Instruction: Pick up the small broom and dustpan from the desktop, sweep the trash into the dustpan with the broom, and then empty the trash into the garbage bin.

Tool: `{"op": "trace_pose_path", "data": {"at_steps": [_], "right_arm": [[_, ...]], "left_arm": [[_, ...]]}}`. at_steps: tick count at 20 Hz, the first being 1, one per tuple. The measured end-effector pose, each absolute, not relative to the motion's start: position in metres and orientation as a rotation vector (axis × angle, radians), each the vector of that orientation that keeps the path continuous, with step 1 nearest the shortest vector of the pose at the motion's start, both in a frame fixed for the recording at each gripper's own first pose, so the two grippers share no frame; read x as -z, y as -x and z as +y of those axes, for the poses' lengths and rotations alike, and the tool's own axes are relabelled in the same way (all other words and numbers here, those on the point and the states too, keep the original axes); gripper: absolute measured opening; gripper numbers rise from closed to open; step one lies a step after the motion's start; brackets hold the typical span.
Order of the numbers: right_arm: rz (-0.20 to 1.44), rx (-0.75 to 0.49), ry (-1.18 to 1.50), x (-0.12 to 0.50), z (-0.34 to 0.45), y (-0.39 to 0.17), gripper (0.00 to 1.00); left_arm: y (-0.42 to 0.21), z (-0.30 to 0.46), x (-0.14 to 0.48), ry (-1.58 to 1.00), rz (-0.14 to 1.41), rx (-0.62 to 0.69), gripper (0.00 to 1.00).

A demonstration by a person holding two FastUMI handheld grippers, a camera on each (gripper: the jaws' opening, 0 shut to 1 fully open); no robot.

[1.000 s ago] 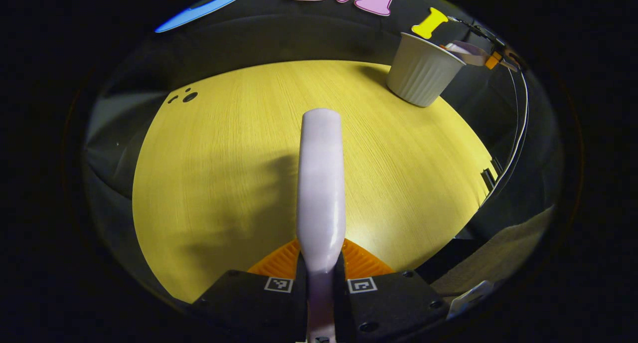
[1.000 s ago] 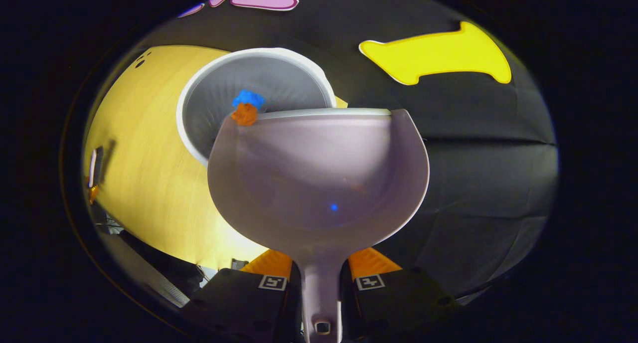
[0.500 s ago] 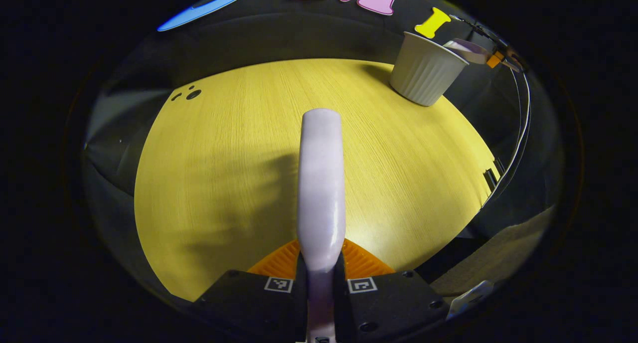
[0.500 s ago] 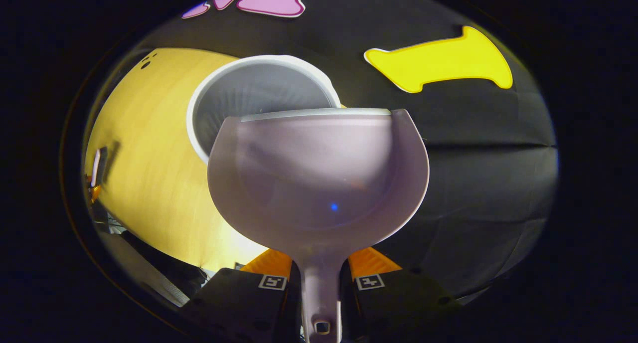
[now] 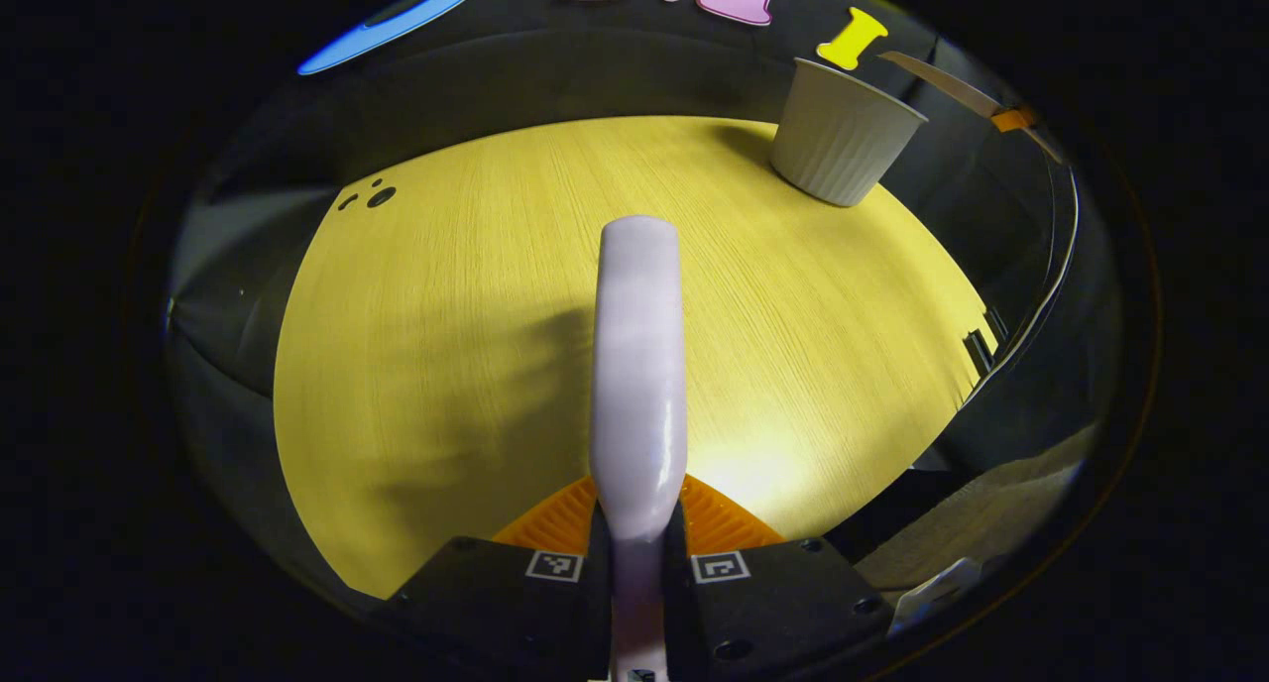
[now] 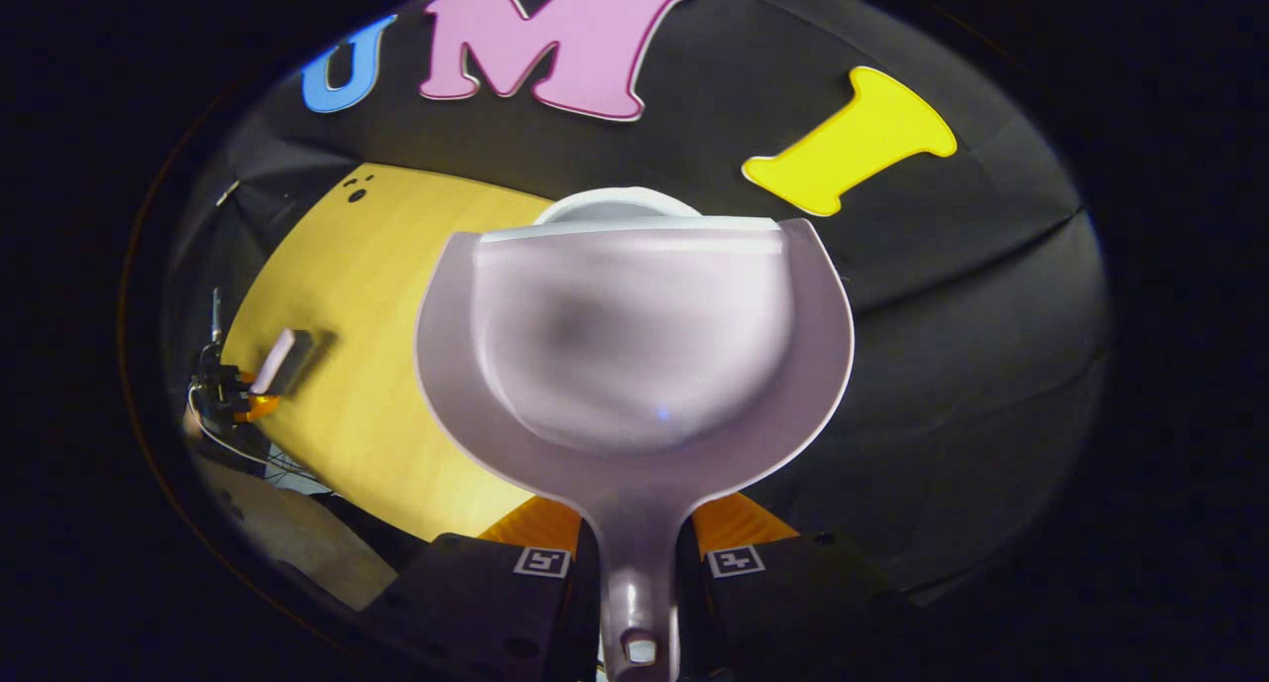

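While clamped on the dustpan [image 6: 634, 355] handle, right gripper [image 6: 636, 553] keeps the scoop level and clear of the garbage bin [image 6: 615, 202], whose rim peeks just behind its front lip; pan looks empty, so dumping seems finished. Left gripper [image 5: 638, 553], pinching the broom [image 5: 639, 365] handle, parks it above the yellow desktop [image 5: 446, 345], well apart from the bin, presumably out of the way. Trash cannot be made out.

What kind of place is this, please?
Probably a staged recording booth, not a home: a bare yellow desk with black cloth hung behind it, one ribbed white bin on the desk, and cables at its edge.
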State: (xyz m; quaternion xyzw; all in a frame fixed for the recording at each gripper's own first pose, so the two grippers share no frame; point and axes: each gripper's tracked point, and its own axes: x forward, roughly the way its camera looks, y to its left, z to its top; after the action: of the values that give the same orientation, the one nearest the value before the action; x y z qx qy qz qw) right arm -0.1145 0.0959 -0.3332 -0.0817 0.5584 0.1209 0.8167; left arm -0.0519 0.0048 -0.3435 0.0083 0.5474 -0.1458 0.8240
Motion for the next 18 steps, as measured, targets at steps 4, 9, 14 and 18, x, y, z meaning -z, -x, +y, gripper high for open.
{"op": "trace_pose_path", "data": {"at_steps": [4,9,14,18], "right_arm": [[1.197,-0.373,0.148,0.338,0.148,0.165,0.35],[1.241,-0.463,0.102,0.378,0.215,0.225,0.35],[1.322,-0.51,0.041,0.445,0.278,0.284,0.35],[1.351,-0.541,0.046,0.49,0.309,0.309,0.35]], "left_arm": [[0.05,0.002,0.343,-0.038,1.165,0.306,0.25],[0.05,0.008,0.344,-0.053,1.168,0.278,0.25],[0.045,0.017,0.353,-0.075,1.172,0.239,0.25],[0.038,0.021,0.364,-0.104,1.172,0.219,0.24]]}}
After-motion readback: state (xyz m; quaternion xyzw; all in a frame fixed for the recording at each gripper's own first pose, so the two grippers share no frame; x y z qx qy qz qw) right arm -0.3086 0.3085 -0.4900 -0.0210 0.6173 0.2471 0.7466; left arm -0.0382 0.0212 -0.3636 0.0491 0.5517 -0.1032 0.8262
